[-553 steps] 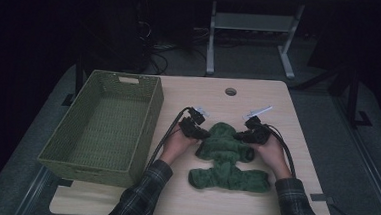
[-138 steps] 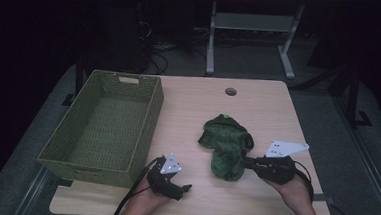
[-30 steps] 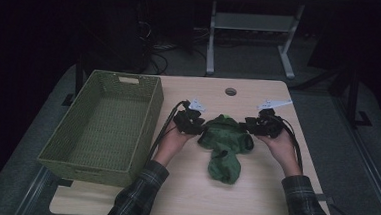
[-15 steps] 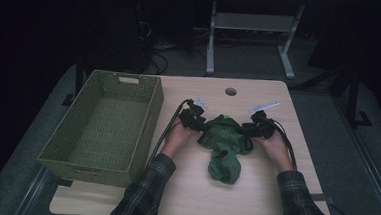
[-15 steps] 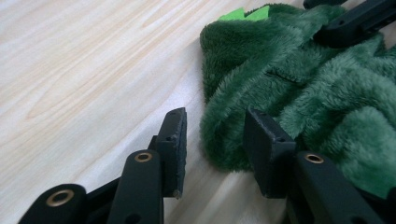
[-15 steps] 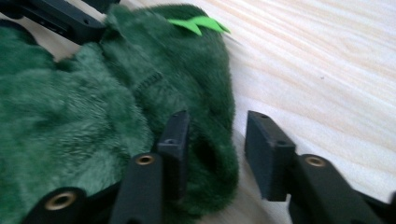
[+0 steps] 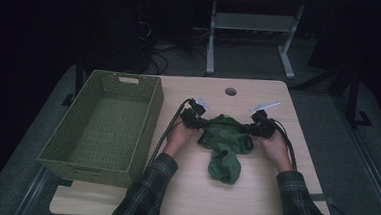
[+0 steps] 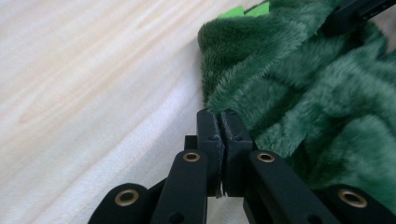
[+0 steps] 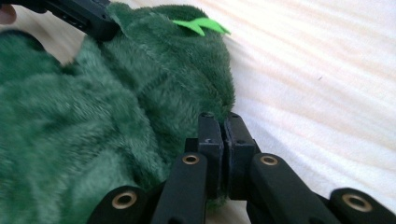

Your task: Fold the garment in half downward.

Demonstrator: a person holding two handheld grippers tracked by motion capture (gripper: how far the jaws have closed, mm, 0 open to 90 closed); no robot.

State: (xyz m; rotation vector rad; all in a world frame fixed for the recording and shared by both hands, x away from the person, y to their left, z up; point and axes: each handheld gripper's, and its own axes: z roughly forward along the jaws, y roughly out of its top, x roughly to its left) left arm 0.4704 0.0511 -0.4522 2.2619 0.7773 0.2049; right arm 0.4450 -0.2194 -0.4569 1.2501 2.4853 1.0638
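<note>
A fuzzy dark green garment (image 7: 225, 144) lies bunched on the light wood table (image 7: 193, 198), its narrow end toward the person. My left gripper (image 7: 201, 122) is at the garment's upper left corner, jaws shut on its edge (image 8: 215, 112). My right gripper (image 7: 249, 130) is at the upper right corner, jaws shut on the fleece (image 9: 219, 119). A bright green tag (image 9: 201, 24) sits at the garment's far edge, where the left gripper's black jaw (image 9: 88, 18) pinches the cloth.
A green woven basket (image 7: 108, 125) stands at the table's left, next to the left hand. A round cable hole (image 7: 230, 91) is in the table's far edge. Cables trail from both grippers along the forearms. A metal stand (image 7: 248, 31) is on the floor beyond the table.
Both grippers have come slightly nearer the person and inward, closing on the garment's two upper corners. The garment's top edge has bunched between them.
</note>
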